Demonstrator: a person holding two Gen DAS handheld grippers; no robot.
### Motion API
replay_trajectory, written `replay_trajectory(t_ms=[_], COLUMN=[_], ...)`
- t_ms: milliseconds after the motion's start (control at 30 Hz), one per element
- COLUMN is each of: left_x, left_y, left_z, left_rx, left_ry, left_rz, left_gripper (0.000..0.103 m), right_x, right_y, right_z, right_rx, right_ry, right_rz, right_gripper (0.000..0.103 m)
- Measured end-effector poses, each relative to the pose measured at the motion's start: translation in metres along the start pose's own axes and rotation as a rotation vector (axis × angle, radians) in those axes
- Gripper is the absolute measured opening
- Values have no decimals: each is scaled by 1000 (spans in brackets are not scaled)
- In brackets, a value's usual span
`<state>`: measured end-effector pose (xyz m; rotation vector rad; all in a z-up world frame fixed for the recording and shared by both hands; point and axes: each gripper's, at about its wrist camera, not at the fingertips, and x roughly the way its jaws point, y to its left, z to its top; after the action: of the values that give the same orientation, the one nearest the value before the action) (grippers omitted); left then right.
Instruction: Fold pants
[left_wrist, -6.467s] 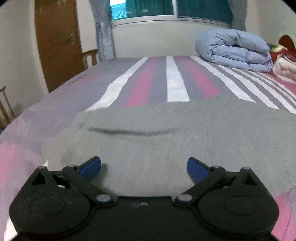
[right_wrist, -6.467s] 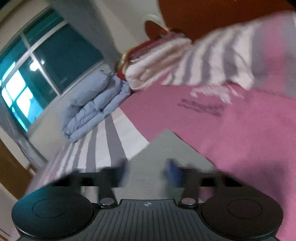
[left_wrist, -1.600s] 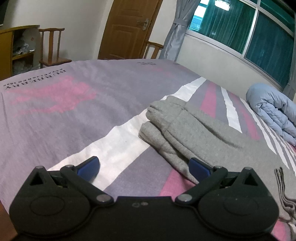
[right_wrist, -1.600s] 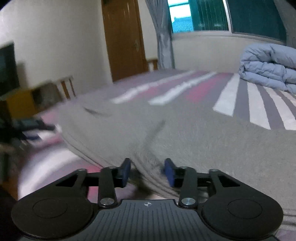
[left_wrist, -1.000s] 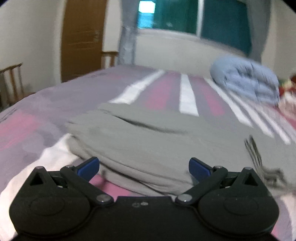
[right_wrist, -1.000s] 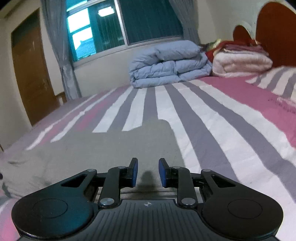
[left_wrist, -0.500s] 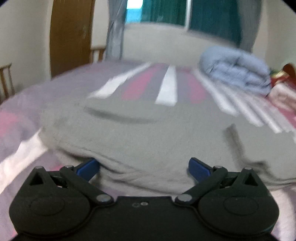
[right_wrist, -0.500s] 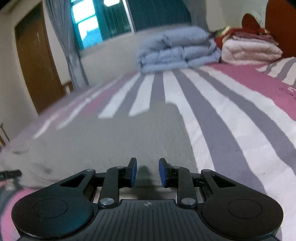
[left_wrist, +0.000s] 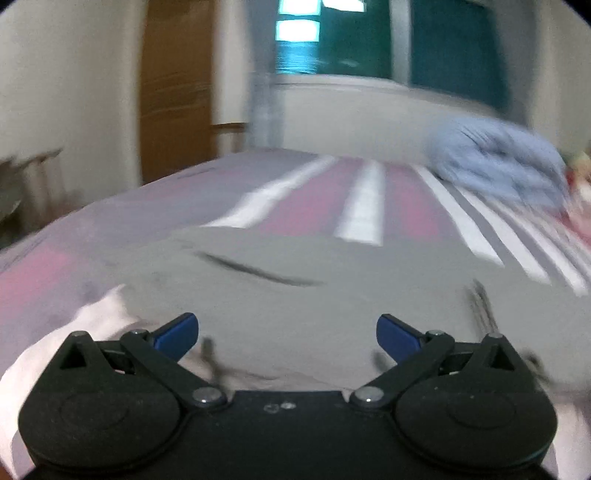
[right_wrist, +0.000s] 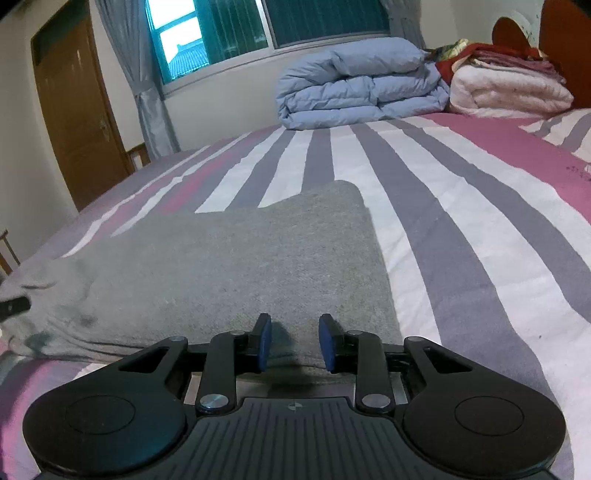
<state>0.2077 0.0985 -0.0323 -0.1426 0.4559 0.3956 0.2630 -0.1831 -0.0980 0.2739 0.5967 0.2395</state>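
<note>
The grey pants (right_wrist: 221, 266) lie flat on the striped bed (right_wrist: 480, 229), well short of the blue duvet (right_wrist: 362, 85) by the window. They look folded lengthwise into one long band; the crosswise folds seem still to come. The right gripper (right_wrist: 295, 341) sits at the near hem, jaws slightly parted, pinching nothing visible. The left gripper (left_wrist: 287, 338) hovers over the other end, jaws spread wide.

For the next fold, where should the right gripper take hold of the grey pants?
Probably at the near edge of the grey pants, coming in low from the near side. The cloth lies flat on the striped bed and only that stacked hem offers a lip. The right gripper already sits there, jaws narrowly apart astride it.
</note>
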Motion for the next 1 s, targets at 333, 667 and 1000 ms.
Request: replay_trajectory(t_ms=[333, 667, 1000], left_x=[-6, 31, 17], left_y=[-93, -80, -74], left_z=[-9, -32, -18], left_rx=[174, 242, 200], left_ry=[-28, 143, 39], left_rz=[-312, -268, -226], left_gripper=[97, 97, 97], right_x=[-3, 18, 62], right_y=[6, -7, -27], right_z=[-2, 48, 84], right_rx=[-35, -17, 10], right_ry=[7, -45, -34], right_rz=[-17, -19, -32], right_gripper=[29, 30, 30])
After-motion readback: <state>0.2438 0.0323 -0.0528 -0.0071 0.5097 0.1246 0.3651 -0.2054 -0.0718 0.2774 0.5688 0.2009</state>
